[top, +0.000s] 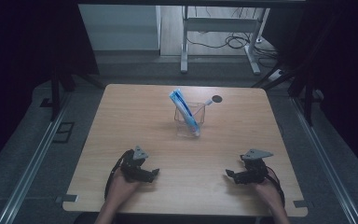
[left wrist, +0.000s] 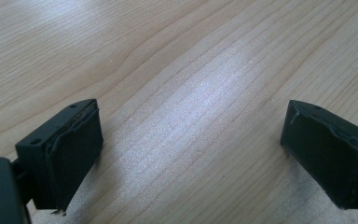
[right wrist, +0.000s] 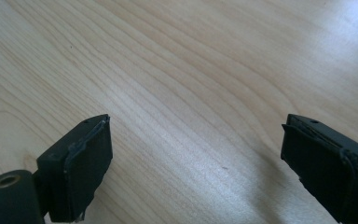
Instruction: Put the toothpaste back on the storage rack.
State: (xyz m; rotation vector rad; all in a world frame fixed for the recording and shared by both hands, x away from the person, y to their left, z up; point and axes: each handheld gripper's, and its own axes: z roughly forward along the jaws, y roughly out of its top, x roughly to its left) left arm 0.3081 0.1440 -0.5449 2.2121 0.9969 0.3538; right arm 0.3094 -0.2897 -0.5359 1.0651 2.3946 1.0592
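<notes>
A clear plastic cup (top: 189, 122) stands near the middle of the wooden table (top: 135, 116). A blue and white toothpaste tube (top: 185, 111) leans in it, and a toothbrush (top: 204, 105) pokes out to the right. My left gripper (top: 152, 173) rests near the front edge at the left, held by a hand. Its jaws stand wide apart over bare wood (left wrist: 191, 140). My right gripper (top: 230, 174) rests at the front right, also open with nothing between its pads (right wrist: 86, 172). Both point inward, well short of the cup.
A small dark round spot (top: 217, 98) lies on the table behind the cup. Beyond the far edge stand white desk legs (top: 184, 51) and loose cables (top: 235, 42) on the floor. Metal rails (top: 37, 154) run along both sides of the table.
</notes>
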